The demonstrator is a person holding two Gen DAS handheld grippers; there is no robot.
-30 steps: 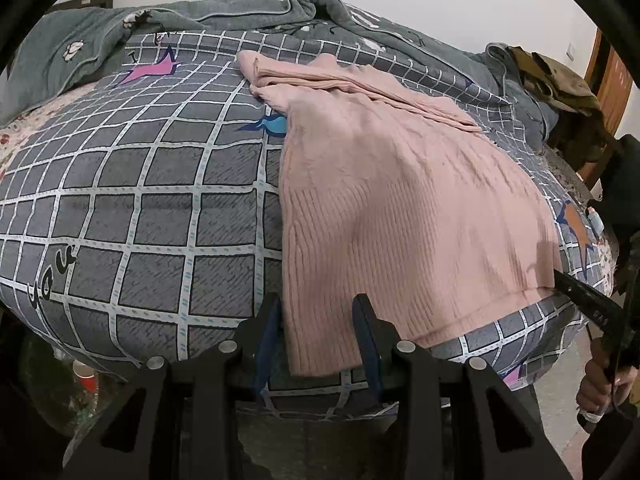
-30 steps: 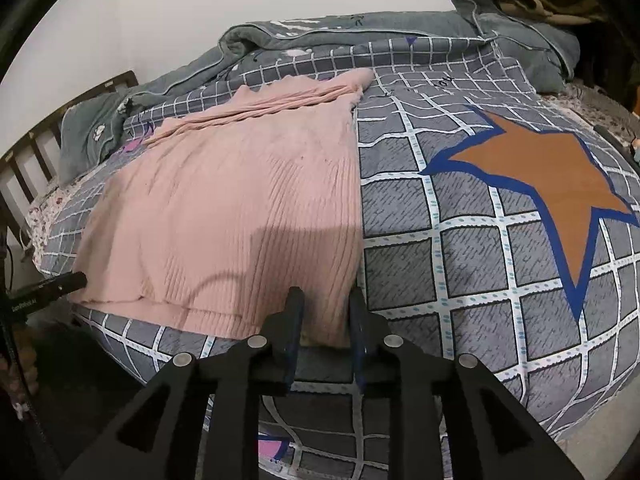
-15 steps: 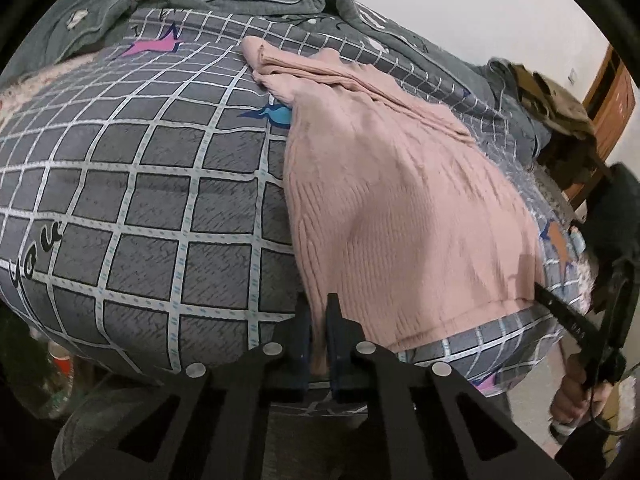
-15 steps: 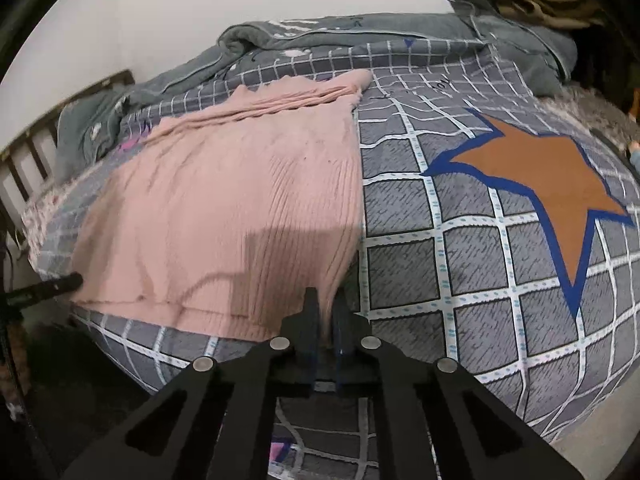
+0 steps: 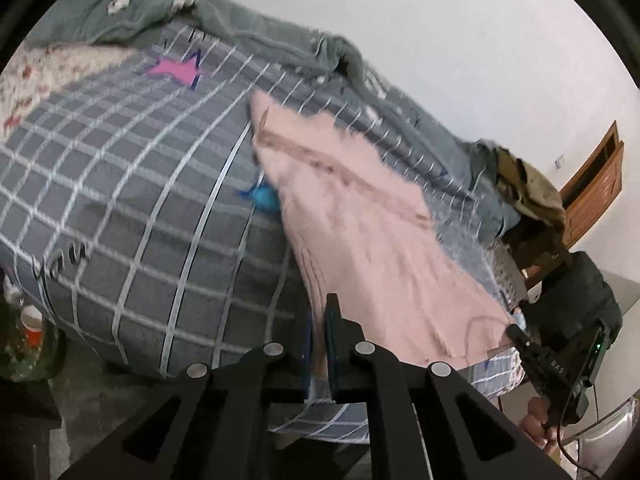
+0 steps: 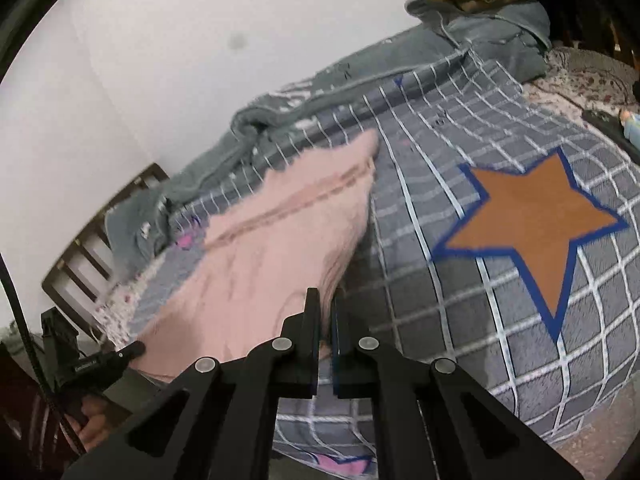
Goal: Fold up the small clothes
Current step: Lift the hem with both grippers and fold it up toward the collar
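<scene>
Pinching the ribbed pink knit sweater (image 5: 360,216) hem corners, left tool (image 5: 319,320) and right tool (image 6: 326,312).

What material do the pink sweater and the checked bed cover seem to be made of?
Sweater: looks like soft knit, maybe wool or acrylic; matte, with fine ribs near the left claw, though blurred. Cover: seems a brushed, fleecy fabric; matte grey with a short nap and printed white lines and a brown star.
</scene>
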